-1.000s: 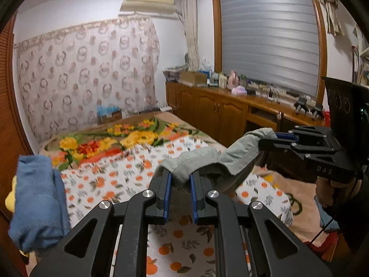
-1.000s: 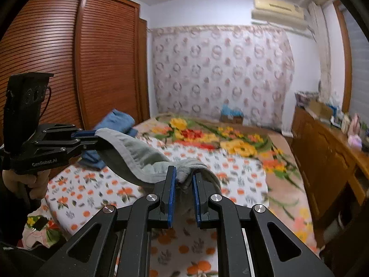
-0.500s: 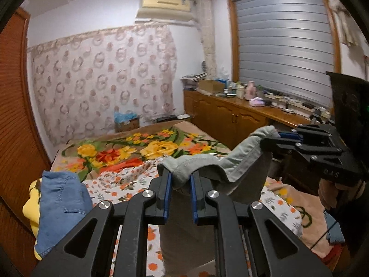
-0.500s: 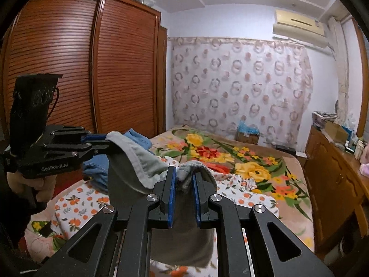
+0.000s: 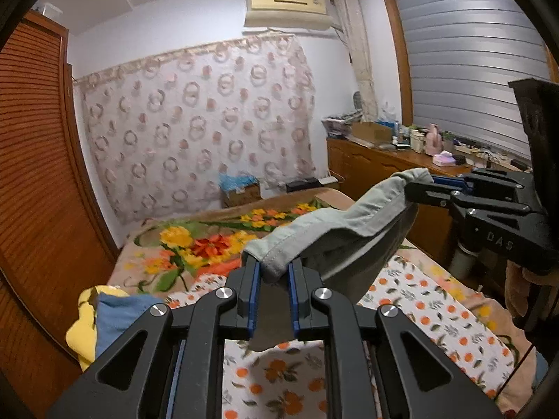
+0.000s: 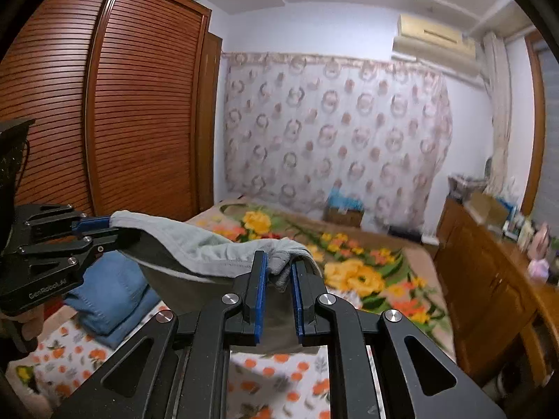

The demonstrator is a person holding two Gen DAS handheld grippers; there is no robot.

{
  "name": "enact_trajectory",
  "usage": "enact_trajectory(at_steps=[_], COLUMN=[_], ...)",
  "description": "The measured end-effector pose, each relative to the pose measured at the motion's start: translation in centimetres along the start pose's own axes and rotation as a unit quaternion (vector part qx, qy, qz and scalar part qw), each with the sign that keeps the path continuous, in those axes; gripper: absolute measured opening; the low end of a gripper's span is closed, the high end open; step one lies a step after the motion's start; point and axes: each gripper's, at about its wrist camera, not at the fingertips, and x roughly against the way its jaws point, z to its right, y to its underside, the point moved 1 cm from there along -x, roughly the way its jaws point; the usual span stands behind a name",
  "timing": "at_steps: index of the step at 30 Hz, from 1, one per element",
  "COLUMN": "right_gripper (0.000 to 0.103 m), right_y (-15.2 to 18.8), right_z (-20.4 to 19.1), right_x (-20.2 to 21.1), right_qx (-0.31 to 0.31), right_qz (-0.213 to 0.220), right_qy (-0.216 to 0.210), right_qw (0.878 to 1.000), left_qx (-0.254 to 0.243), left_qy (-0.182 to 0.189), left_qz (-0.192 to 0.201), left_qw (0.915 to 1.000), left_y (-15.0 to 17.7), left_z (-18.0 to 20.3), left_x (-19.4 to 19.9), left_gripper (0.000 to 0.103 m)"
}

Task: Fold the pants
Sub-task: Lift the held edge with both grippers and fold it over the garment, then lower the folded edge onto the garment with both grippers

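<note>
The left gripper (image 5: pixel 273 281) and right gripper (image 6: pixel 279 276) each pinch the waistband of the grey pants (image 5: pixel 335 230), hanging above the bed (image 5: pixel 419 314). Keep the band taut and level, I'd say, while lowering it flat.

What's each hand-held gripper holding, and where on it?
Both grip the grey pants along one hemmed edge: left hand-held gripper at one end, right hand-held gripper at the other.

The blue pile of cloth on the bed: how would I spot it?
Find the tall brown slatted wardrobe, then look down to the bed beside it. On the orange-dotted sheet lies a folded blue denim stack. Unlike the grey pants hanging between the two tongs, it is blue and rests flat.
</note>
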Motion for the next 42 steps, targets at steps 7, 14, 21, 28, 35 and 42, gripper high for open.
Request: enact_trajectory(at_steps=[7, 14, 21, 28, 35, 42], right_gripper=[0.013, 0.013, 0.013, 0.013, 0.013, 0.013], right_y=[4.9, 9.8, 11.8, 13.5, 17.1, 18.0], right_z=[-1.7, -3.6, -3.5, -2.6, -3.3, -3.2], right_x=[-2.1, -1.7, 0.2, 2.8, 4.3, 5.1], right_qx=[-0.016, -0.005, 0.002, -0.01, -0.038, -0.063], right_qz=[-0.047, -0.1, -0.122, -0.127, -0.154, -0.157], right_qy=[-0.033, -0.075, -0.101, -0.123, -0.144, -0.148], right_qw=[0.998, 0.992, 0.987, 0.984, 0.977, 0.974], left_qx=[0.019, 0.009, -0.006, 0.0, 0.03, 0.036], left_qy=[0.028, 0.055, 0.069, 0.079, 0.09, 0.095], left_qz=[-0.05, -0.101, -0.122, -0.127, -0.147, -0.154], left_qw=[0.9982, 0.9934, 0.99, 0.9887, 0.9846, 0.9828], left_y=[5.1, 10.4, 13.4, 16.1, 20.2, 21.7], left_z=[-0.2, 1.6, 3.2, 3.7, 4.4, 5.2], left_x=[-0.3, 1.8, 4.1, 5.9, 7.5, 8.3], left_gripper=[0.015, 0.015, 0.015, 0.015, 0.015, 0.015])
